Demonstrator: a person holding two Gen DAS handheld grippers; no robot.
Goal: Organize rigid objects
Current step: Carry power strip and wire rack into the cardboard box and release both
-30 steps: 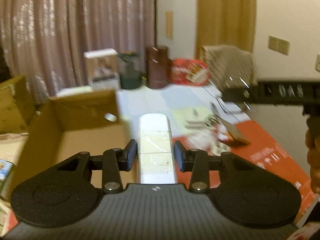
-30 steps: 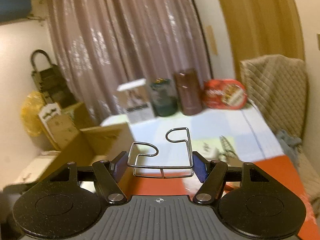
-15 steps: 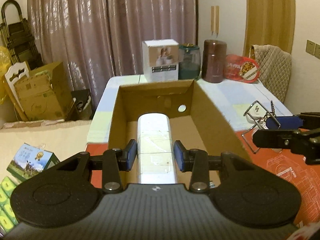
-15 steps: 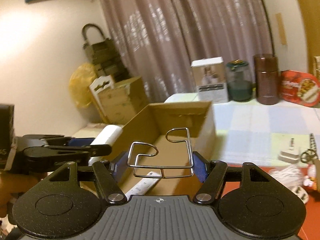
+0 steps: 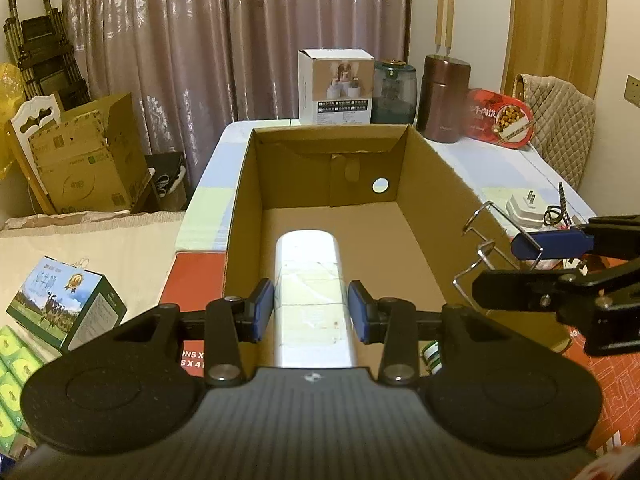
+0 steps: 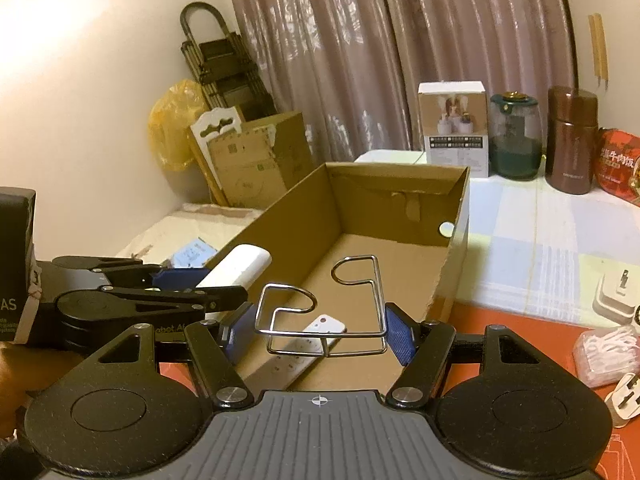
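- White bar (image 5: 310, 280): near end hidden under left gripper (image 5: 311, 311) body.
- Power strip (image 6: 308, 346) in box (image 6: 456, 248): partly behind wire rack (image 6: 324, 312), near end hidden by right gripper (image 6: 320, 330).
- Small green-label item (image 5: 431, 354): mostly hidden, can't ID.
- Red tin (image 6: 618, 164): cut off at right edge.
- Plug (image 6: 622, 398): cut by edge.

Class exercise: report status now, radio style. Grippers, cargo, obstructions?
Left gripper shut on white bar. Right gripper shut on wire rack. Both over cardboard box; white remote already inside.
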